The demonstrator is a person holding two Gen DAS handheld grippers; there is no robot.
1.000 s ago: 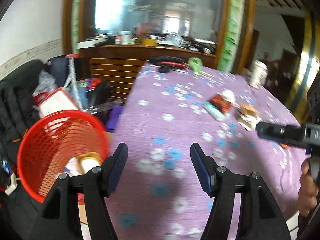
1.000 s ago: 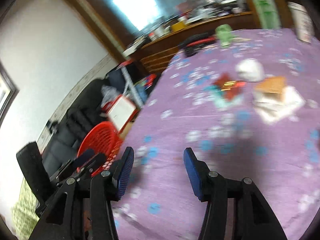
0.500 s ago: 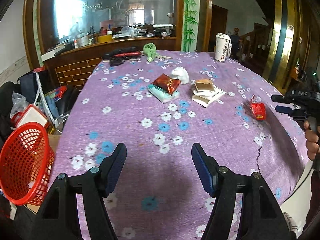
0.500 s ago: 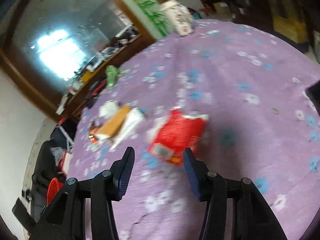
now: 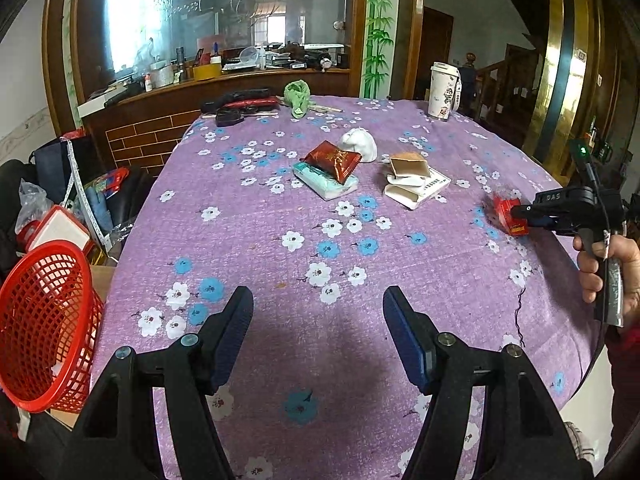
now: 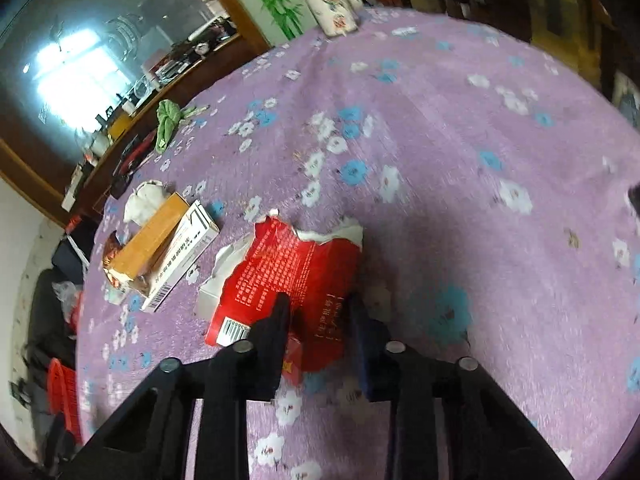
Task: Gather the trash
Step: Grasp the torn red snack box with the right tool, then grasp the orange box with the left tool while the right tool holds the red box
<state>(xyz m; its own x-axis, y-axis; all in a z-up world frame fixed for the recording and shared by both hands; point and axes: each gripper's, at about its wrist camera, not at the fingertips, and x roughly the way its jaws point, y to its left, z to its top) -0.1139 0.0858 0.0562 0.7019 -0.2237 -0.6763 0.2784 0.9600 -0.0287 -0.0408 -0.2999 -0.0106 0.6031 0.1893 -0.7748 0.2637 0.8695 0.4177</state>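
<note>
One red box has just been closed on by the right gripper on the desk (left gripper fingers apart, empty), so binning in the basket is judged next.

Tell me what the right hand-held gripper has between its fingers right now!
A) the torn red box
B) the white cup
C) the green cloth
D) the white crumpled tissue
A: in the right wrist view the right hand-held gripper has its two fingers on either side of the torn red box, having just been closing on it on the purple flowered tablecloth.
</note>
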